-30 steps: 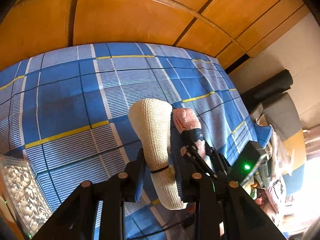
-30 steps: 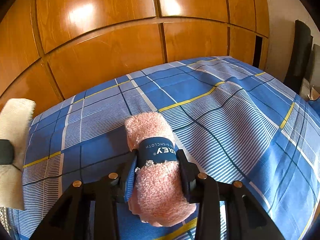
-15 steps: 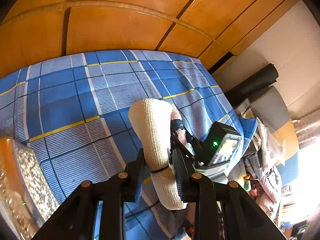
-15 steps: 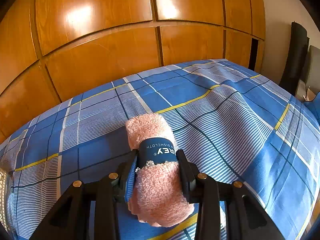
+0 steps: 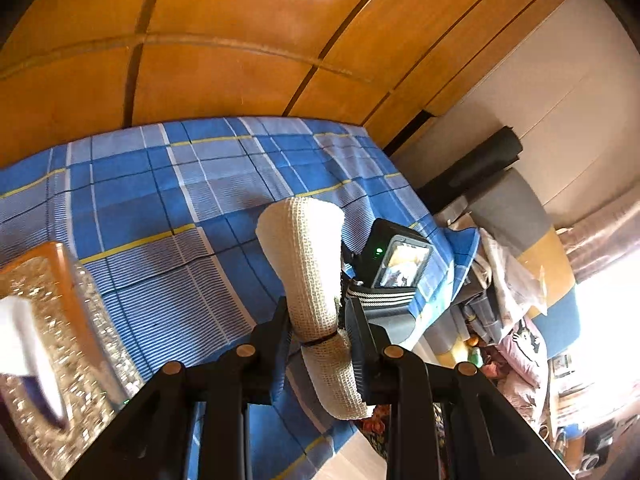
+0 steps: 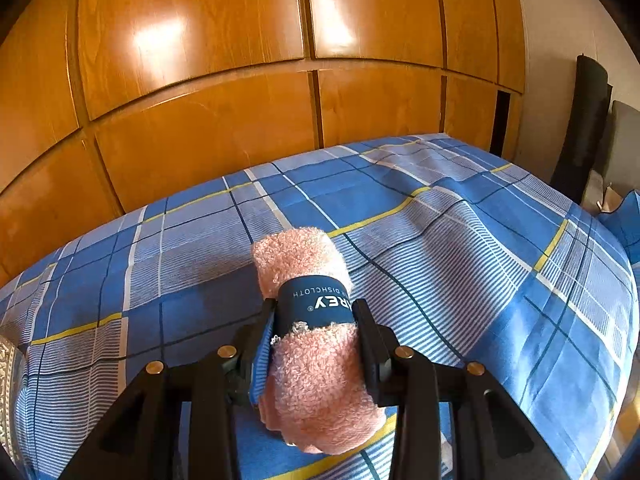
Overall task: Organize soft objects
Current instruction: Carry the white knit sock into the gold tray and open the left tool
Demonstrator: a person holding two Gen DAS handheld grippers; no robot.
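Gripping a rolled cream waffle-weave cloth (image 5: 314, 280), the left gripper (image 5: 316, 334) had both pads clamped on it at the thin black band around its lower part; the roll stood up past the fingertips, flared end ahead, other end hanging back between the black arms. Left of that gripper sat a clear studded container (image 5: 60, 356), blurred, with something white in it, can't tell what. Below and ahead lay the blue plaid bedspread (image 5: 160, 208), wooden wardrobe panels (image 5: 224, 76) behind it. Just right of the cream roll, a black device with a lit screen (image 5: 402, 258); further right, a cluttered pile, details unclear. The right gripper (image 6: 316, 334) was closed on a pink fluffy dishcloth roll (image 6: 308, 340), pads pressing at its navy paper label (image 6: 316, 300); the roll poked forward past the fingers and rested low over the same bedspread, which stretched ahead and off to the right.
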